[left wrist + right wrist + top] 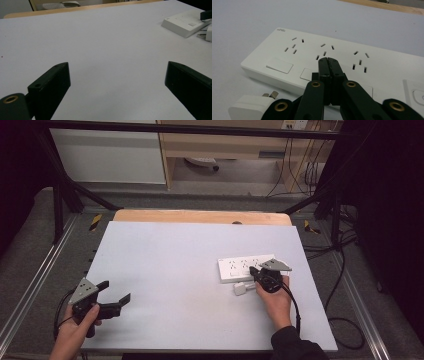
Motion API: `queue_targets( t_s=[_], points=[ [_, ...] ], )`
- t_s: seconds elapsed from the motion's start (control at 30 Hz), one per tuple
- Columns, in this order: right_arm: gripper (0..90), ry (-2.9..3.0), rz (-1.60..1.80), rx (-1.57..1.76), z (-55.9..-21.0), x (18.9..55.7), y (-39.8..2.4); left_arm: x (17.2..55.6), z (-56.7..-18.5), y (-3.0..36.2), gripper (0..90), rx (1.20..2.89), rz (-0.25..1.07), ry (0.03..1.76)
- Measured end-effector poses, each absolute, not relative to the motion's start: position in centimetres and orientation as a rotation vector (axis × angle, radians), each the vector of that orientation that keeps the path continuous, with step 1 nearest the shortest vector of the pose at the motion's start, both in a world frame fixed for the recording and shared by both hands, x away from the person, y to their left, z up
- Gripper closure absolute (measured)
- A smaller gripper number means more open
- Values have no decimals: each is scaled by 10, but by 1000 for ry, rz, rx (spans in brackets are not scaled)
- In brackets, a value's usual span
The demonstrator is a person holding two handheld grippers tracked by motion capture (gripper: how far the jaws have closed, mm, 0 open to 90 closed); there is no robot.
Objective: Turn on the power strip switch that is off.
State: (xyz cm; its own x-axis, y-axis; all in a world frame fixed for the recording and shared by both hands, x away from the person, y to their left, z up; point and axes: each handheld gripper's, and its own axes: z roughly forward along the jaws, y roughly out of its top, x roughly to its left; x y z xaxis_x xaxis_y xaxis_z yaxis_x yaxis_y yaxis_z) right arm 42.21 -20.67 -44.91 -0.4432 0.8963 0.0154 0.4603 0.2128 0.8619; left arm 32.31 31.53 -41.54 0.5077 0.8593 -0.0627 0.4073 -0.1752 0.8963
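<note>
A white power strip (244, 268) lies flat on the right half of the white table (170, 265). In the right gripper view its top (332, 57) shows three socket groups and a row of square switches. A small white plug (241, 289) rests loose beside the strip's near edge, prongs toward the strip (249, 108). My right gripper (258, 271) hovers over the strip's middle, its jaws pressed together with nothing between them (328, 61). My left gripper (116, 291) rests at the table's near left, jaws wide apart and empty (117, 87).
A wooden strip (202, 216) borders the table's far edge. Black frame bars (65, 190) and cables (345, 320) surround the table. Grey carpet lies on both sides. The strip (183, 22) and the plug (208, 32) sit far right in the left gripper view.
</note>
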Motion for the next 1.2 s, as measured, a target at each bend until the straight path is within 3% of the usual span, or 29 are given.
queue_targets(
  t_s=[1.2],
  points=[
    [900, 1999, 1139, 1246, -451, 422, -205, 323, -415, 315, 61, 1787, 589, 1060]
  ],
)
